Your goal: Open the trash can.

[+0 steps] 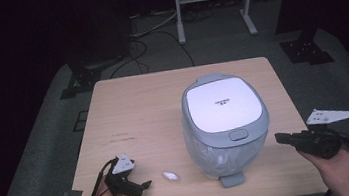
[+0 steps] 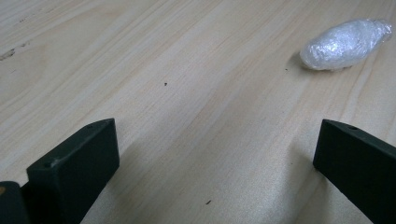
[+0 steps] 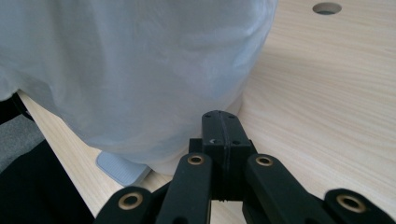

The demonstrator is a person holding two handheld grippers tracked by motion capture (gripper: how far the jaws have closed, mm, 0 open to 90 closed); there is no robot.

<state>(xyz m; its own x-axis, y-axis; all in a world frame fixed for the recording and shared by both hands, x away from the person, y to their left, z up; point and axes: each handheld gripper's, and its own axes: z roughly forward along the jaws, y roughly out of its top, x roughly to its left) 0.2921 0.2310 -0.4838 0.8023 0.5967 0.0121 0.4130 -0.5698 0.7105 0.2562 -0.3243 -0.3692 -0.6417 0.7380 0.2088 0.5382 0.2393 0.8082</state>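
A grey and white pedal bin (image 1: 226,122) with its lid down stands on the wooden table (image 1: 138,107), its pedal (image 1: 233,179) toward the front edge. A small wad of clear plastic wrap (image 1: 170,175) lies on the table left of the bin. My left gripper (image 1: 140,188) rests low near the front left, open, jaws wide apart and empty, with the wad (image 2: 345,43) ahead of it to the right. My right gripper (image 1: 279,139) hovers right of the bin, shut, its jaws pressed together with nothing between them, pointing at the bin's translucent wall (image 3: 140,70).
The bin's pedal (image 3: 122,169) lies low beside the right gripper's jaws. A round hole (image 3: 326,7) shows in the tabletop behind the bin. A white metal stand (image 1: 213,2) and cables sit on the dark floor beyond the table.
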